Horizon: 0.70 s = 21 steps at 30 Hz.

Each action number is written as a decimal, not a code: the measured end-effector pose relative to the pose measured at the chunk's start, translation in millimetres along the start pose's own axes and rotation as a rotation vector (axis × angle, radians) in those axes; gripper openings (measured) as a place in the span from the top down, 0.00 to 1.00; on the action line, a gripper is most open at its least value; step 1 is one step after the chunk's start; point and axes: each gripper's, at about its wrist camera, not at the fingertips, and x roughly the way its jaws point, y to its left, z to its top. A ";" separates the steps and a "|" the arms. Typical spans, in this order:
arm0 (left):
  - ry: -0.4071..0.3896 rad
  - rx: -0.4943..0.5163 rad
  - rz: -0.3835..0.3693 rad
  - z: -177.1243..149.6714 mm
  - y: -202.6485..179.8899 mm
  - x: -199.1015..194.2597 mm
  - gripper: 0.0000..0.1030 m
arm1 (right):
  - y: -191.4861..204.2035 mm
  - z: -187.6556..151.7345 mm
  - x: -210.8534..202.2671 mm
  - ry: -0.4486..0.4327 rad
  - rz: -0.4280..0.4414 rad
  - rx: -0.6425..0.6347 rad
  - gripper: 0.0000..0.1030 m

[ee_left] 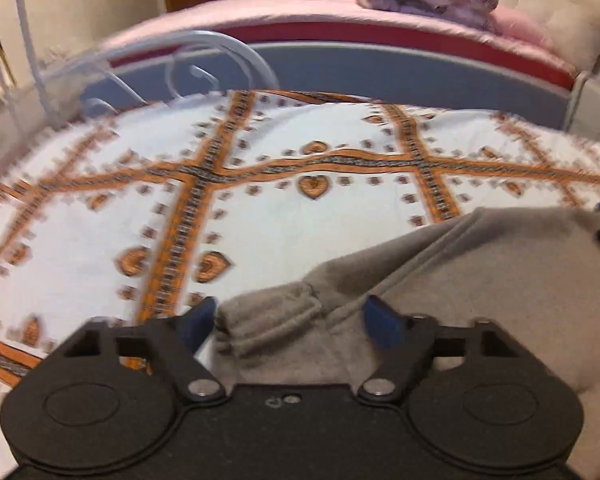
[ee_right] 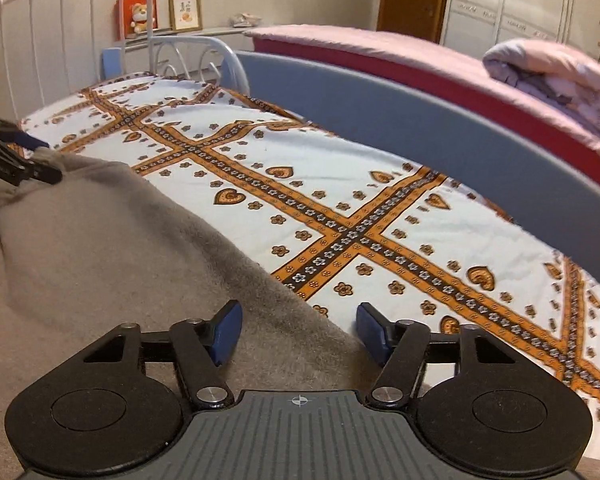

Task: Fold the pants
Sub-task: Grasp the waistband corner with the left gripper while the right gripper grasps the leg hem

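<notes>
2 wrist views, close above pants (ee_left: 480, 280) — both facing across the bedspread (ee_right: 340, 184).

Grey-brown fleece pants (ee_right: 112, 236): soft, fuzzy, plain, no pattern. Spread on near part of white bedsheet with orange bands and hearts (ee_right: 260, 184). Far edge runs diagonally across sheet. In left wrist view, thick banded end of cloth (ee_left: 268, 320) bunched and rumpled, folds radiating from it. In right wrist view, far left corner (ee_right: 56, 160) raised into peak above sheet, surface sloping down from it, mostly smooth.
</notes>
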 end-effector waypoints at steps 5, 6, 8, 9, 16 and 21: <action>-0.041 -0.049 -0.105 -2.0 9.9 0.6 0.64 | 5.0 4.2 1.8 0.015 0.024 -0.016 0.74; -0.054 -0.046 -0.109 -2.0 7.3 -1.4 0.71 | 7.8 6.5 1.6 0.024 0.018 -0.020 0.93; -0.085 -0.025 -0.078 -1.8 -1.1 -9.4 0.73 | 13.6 11.8 -5.0 0.028 0.005 -0.025 0.95; -0.114 -0.018 -0.067 -2.6 -3.4 -16.5 0.73 | 17.3 13.5 -11.3 0.020 -0.005 -0.037 0.95; -0.397 0.011 -0.149 -31.0 0.7 -113.6 0.73 | 59.1 7.8 -111.0 -0.113 -0.033 -0.162 0.96; -0.486 0.021 -0.205 -86.1 -11.3 -183.5 0.70 | 114.8 -33.6 -186.4 -0.141 -0.027 -0.231 0.96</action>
